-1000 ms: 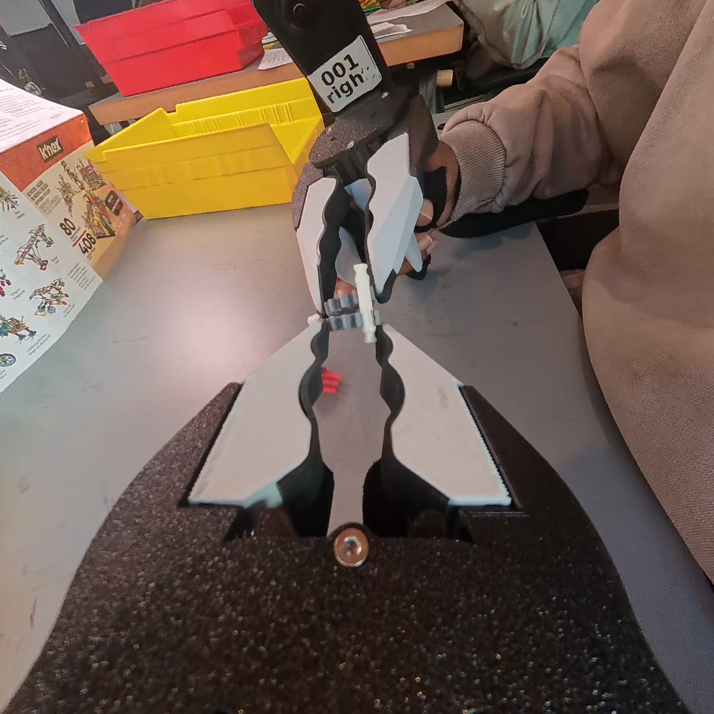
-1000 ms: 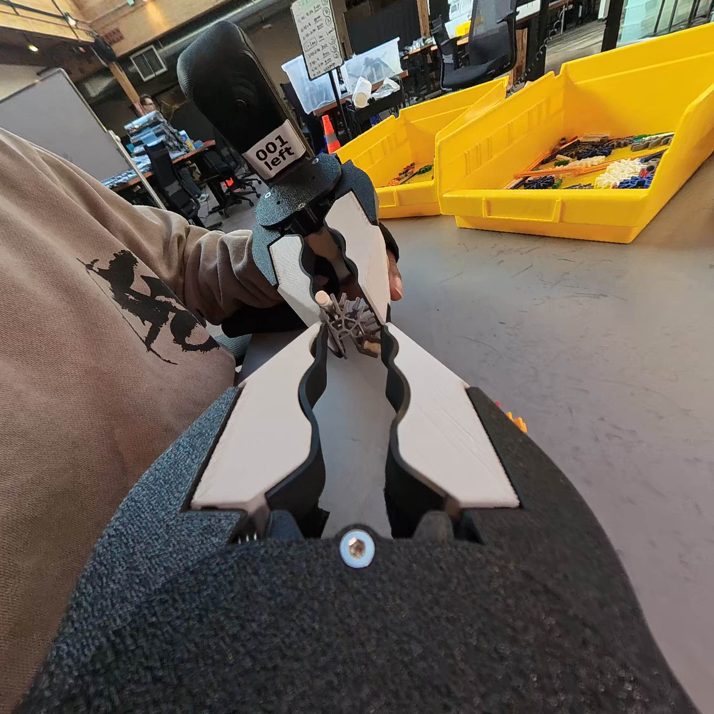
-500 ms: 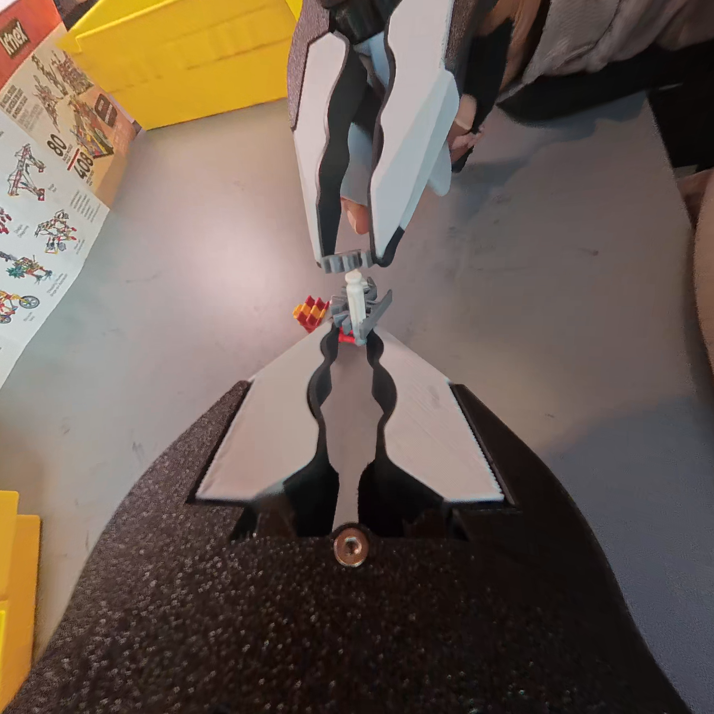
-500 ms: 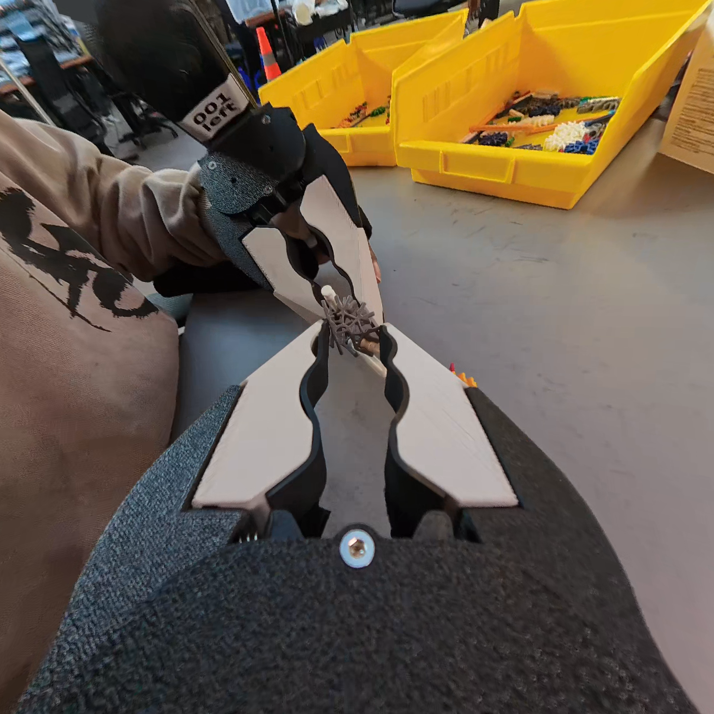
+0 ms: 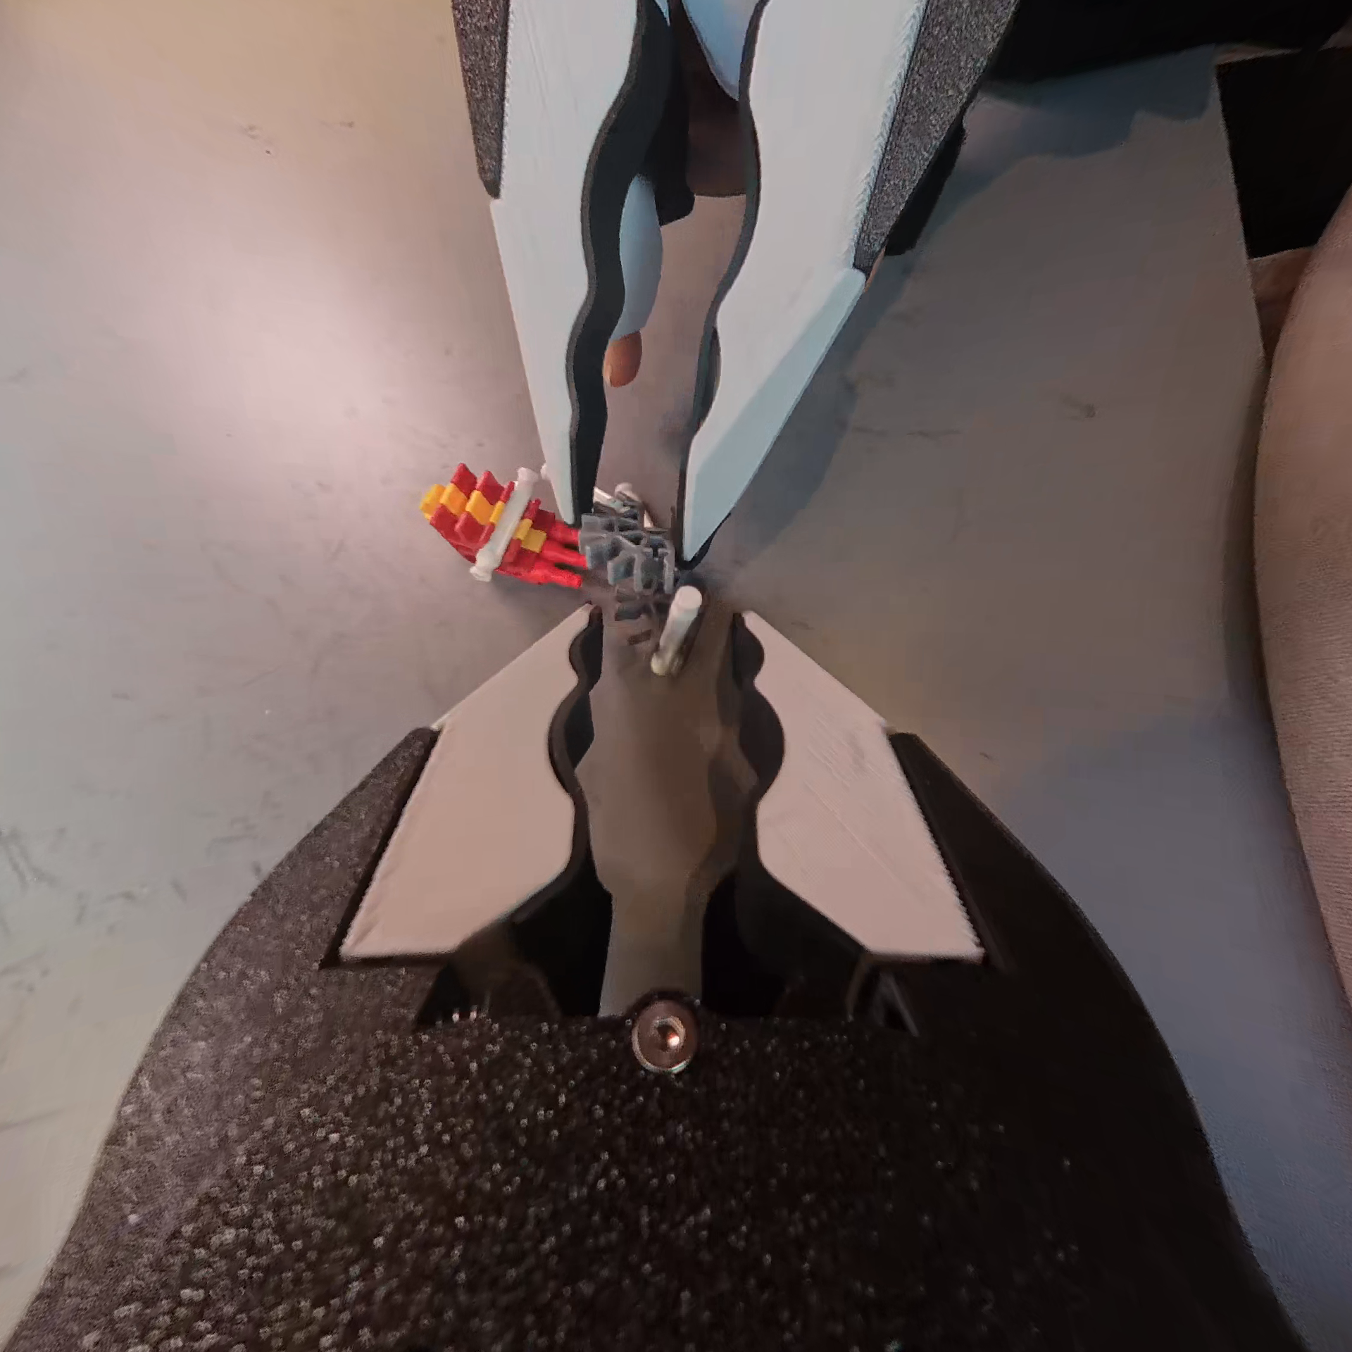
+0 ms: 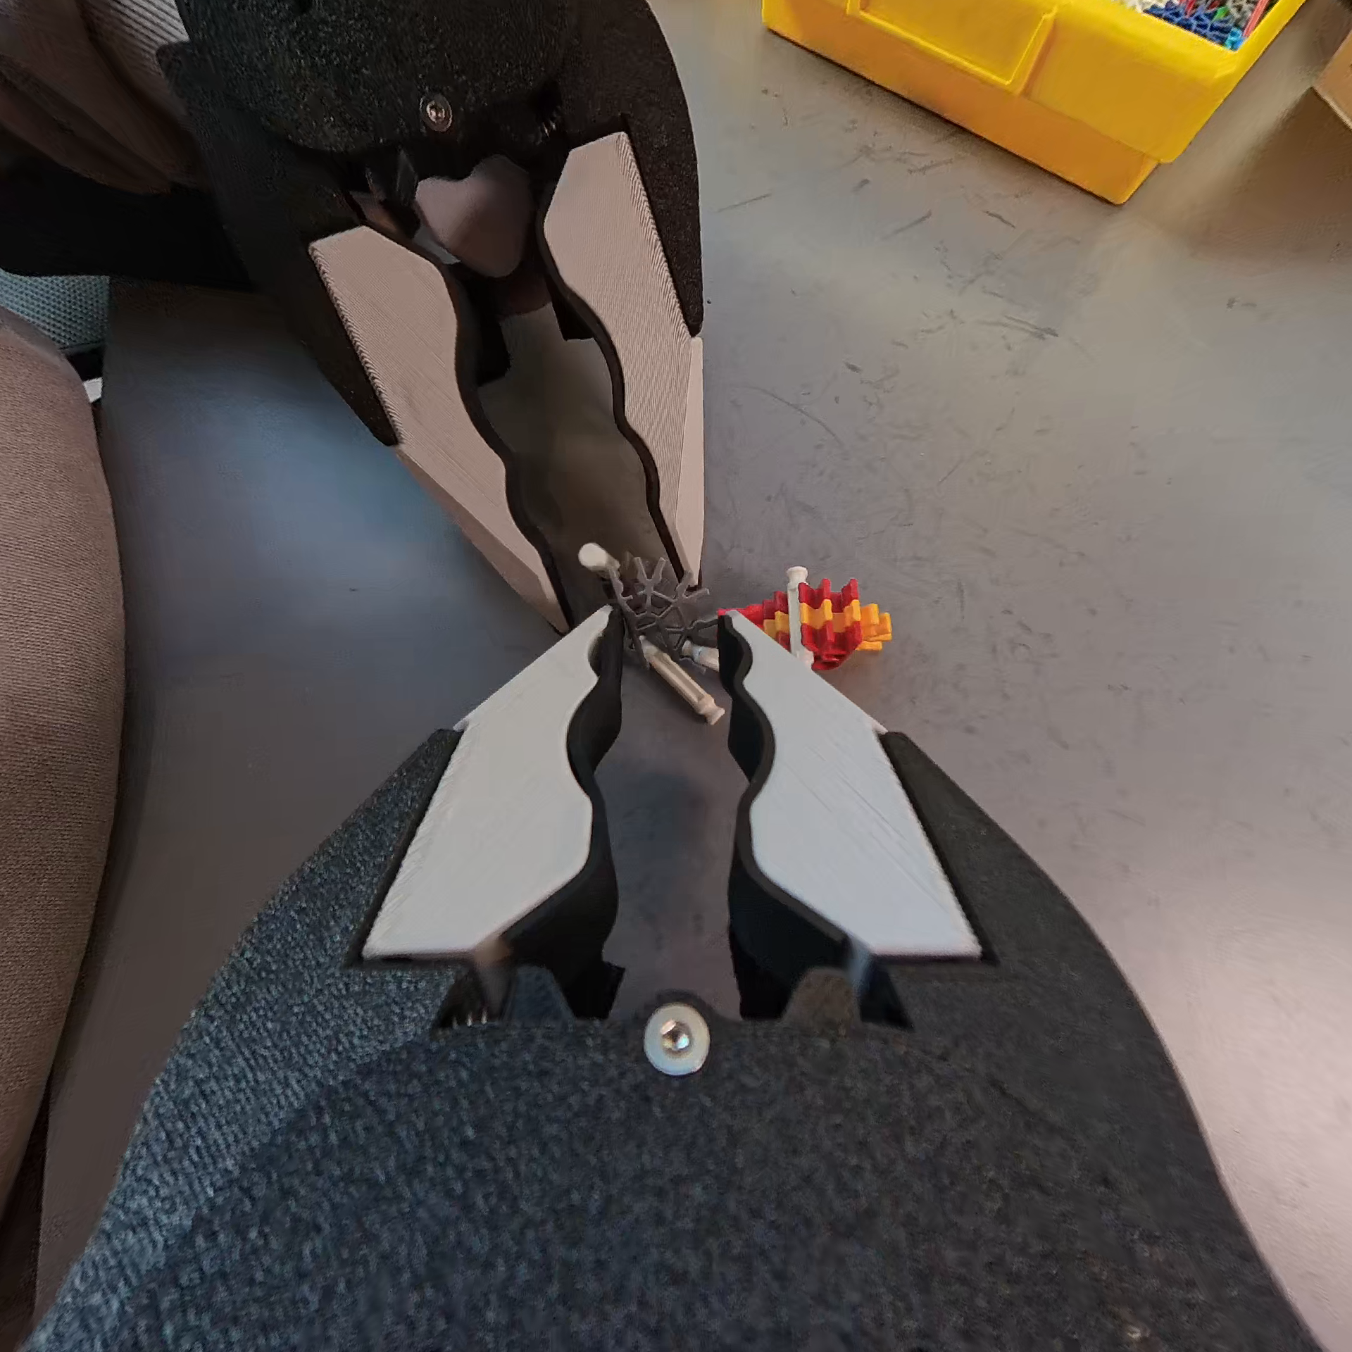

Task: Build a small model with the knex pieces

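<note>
A grey snowflake-shaped connector (image 6: 658, 607) with white rods (image 6: 691, 684) through it rests on the grey table. My right gripper (image 6: 667, 618) is shut on the connector, with both tips against its edges. In the left wrist view the right gripper (image 5: 635, 538) comes in from the top over the connector (image 5: 628, 550). My left gripper (image 5: 666, 617) is open, and a white rod (image 5: 677, 622) lies loose between its tips. In the right wrist view the left gripper (image 6: 628, 600) faces mine tip to tip. A red and yellow connector stack (image 5: 497, 527) with a white rod lies right beside the grey piece, also in the right wrist view (image 6: 827, 622).
A yellow bin (image 6: 1024, 88) with small parts stands at the far right on the grey table (image 6: 1061, 512). The person's brown sleeve (image 6: 51, 658) fills the left edge of the right wrist view, and brown clothing (image 5: 1309, 512) fills the right edge of the left wrist view. The grippers are tip to tip, or close to it.
Both grippers came down to the table beside the red and yellow stack. The left gripper's jaws widened and let go of the white rod. The right gripper's gap is unchanged.
</note>
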{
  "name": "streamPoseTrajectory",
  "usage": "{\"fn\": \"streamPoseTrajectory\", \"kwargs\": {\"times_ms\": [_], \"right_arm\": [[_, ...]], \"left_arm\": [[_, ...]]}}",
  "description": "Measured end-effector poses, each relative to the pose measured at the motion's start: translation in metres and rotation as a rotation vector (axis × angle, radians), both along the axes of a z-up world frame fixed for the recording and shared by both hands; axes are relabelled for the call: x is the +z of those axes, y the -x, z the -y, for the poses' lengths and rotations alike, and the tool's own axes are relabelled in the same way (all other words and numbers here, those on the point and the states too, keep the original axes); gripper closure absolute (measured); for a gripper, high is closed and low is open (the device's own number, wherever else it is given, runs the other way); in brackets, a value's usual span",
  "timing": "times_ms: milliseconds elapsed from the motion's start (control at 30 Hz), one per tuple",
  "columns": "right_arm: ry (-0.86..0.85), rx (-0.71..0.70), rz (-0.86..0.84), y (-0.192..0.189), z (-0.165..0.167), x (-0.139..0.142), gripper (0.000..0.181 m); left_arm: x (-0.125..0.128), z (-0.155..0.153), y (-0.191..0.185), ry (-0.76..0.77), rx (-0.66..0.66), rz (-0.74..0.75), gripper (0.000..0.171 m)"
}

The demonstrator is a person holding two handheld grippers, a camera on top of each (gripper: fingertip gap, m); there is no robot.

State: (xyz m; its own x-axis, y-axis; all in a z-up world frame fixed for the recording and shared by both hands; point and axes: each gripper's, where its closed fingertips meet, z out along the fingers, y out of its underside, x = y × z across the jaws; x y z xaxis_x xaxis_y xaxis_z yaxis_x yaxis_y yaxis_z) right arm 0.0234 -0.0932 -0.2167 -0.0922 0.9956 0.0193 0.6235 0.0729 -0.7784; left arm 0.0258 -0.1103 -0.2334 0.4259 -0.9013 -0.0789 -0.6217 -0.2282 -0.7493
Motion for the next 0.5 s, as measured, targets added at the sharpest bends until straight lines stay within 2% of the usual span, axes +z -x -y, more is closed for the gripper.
{"fn": "streamPoseTrajectory", "kwargs": {"times_ms": [133,267,500], "right_arm": [[0.014,0.011,0.012,-0.001,0.002,-0.002,0.158],[0.016,0.017,0.034,-0.003,0.002,-0.004,0.158],[-0.009,0.042,0.047,-0.002,0.009,-0.004,0.158]], "left_arm": [[0.009,0.004,0.004,0.06,-0.001,0.075,0.13],[0.025,0.005,0.009,0.016,-0.009,0.132,0.148],[0.018,0.009,0.005,-0.014,-0.043,0.086,0.167]]}}
